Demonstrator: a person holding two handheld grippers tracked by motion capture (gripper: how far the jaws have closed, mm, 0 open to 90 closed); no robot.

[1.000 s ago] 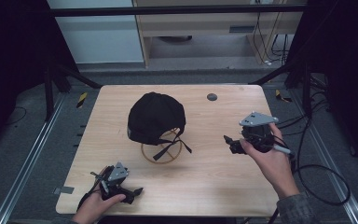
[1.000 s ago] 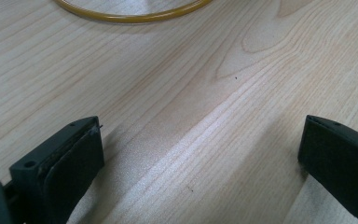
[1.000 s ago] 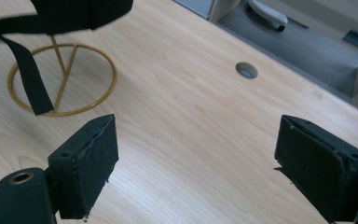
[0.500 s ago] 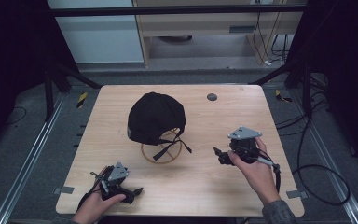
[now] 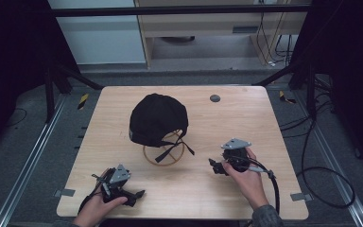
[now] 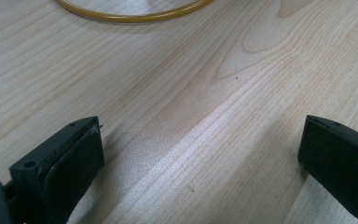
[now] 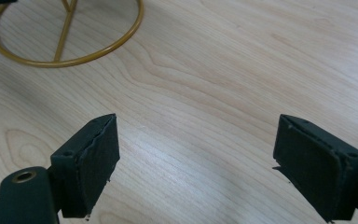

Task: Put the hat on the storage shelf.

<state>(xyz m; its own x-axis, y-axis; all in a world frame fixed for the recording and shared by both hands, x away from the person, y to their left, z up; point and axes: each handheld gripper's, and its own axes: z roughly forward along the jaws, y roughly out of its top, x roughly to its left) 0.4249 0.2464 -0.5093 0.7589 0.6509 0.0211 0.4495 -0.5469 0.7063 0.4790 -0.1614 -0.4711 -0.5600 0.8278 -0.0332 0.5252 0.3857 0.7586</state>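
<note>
A black cap point(image 5: 156, 118) sits on a gold wire stand point(image 5: 164, 152) in the middle of the wooden table point(image 5: 246, 118), its strap hanging down at the front. My left gripper point(image 5: 134, 194) rests near the table's front left edge, held by a hand, jaws wide open over bare wood point(image 6: 200, 154). My right gripper point(image 5: 216, 167) is low over the table to the right of the stand, pointing left, open with nothing between its jaws point(image 7: 196, 163). The stand's gold ring point(image 7: 65, 37) lies ahead of it, and its arc point(image 6: 135, 14) shows in the left gripper view too.
A small dark round disc point(image 5: 214, 98) lies at the table's back right. A cable point(image 5: 274, 189) trails from the right gripper over the front edge. Metal rails point(image 5: 33, 156) and floor cables point(image 5: 321, 175) flank the table.
My right gripper has come down toward the table and moved nearer and left, from the right edge to a spot beside the stand. The left gripper and the cap have stayed put.
</note>
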